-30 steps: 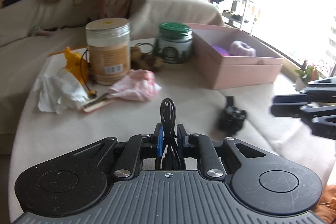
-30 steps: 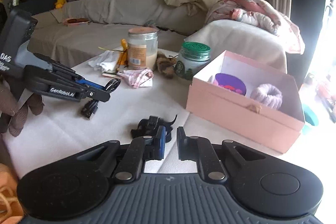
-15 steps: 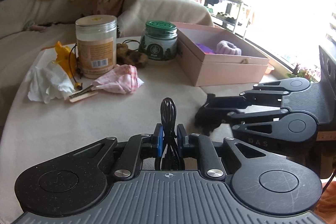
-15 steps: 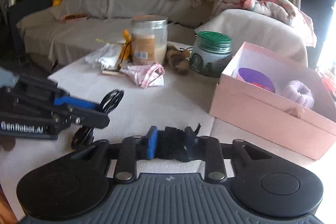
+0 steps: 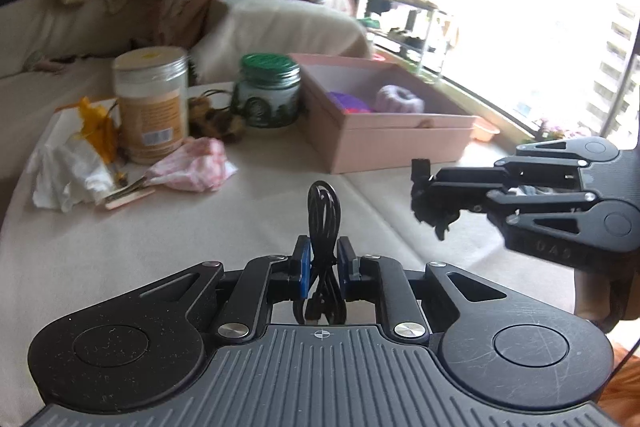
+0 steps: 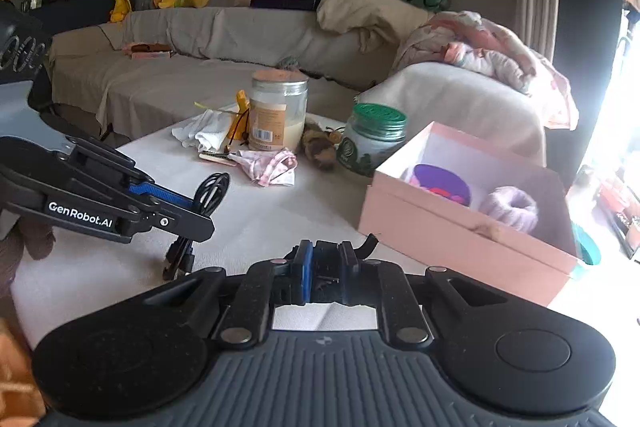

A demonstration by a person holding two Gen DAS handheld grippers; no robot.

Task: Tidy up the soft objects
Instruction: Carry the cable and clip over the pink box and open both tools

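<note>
A: While both tools sit above the worktop, what's each one got?

B: Left tool is clamped on a coiled black cable. Coil's long axis runs straight out along the fingers, loop end pointing away from the camera and up, plug ends hanging down behind the pads. In the right view the same cable sticks out past the tool tip, loop up, tail drooping toward the worktop.

A: Right one?

B: Right tool is closed on a small black fabric piece, bunched, can't tell what it is exactly. From the left view it hangs at the fingertips, lifted off the worktop, a ragged end pointing down.

A: Box?

B: Pink box, open, just ahead-right of the right tool. Inside: a lilac scrunchie and a purple round thing, side by side.

A: Other stuff?

B: Pink checked cloth crumpled mid-worktop, beside a clear jar. Green-lidded jar just left of the box. White tissue at the left edge.
</note>
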